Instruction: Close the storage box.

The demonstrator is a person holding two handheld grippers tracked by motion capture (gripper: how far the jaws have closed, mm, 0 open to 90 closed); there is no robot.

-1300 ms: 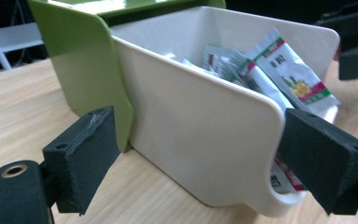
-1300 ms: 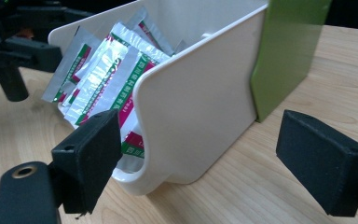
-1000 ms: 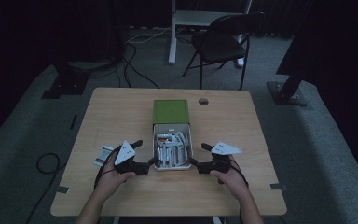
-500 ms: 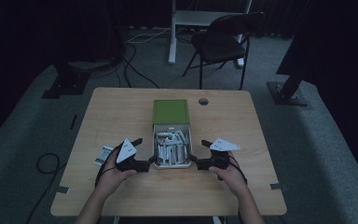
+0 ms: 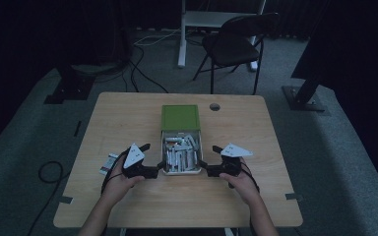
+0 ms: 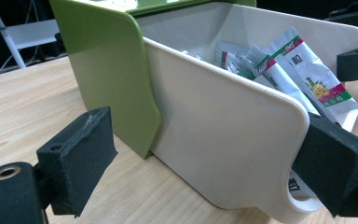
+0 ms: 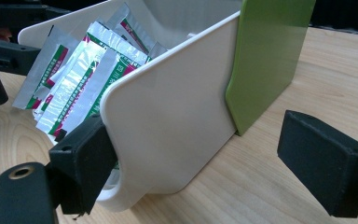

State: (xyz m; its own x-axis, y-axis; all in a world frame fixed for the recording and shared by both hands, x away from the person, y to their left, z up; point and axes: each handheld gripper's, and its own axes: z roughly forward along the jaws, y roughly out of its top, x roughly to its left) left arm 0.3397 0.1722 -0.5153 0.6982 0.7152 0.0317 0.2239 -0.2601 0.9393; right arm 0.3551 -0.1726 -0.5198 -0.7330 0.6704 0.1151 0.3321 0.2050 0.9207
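A white drawer full of foil sachets stands pulled out of a green box in the middle of the table. My left gripper sits at the drawer's front left corner and my right gripper at its front right corner. In the left gripper view the jaws straddle that corner of the drawer: one pad at its front, the other clear of its side. The right gripper mirrors this around the drawer. Both are open.
The wooden table has a round hole behind the box. A few loose sachets lie left of my left hand. A folding chair and cables stand on the floor beyond the table.
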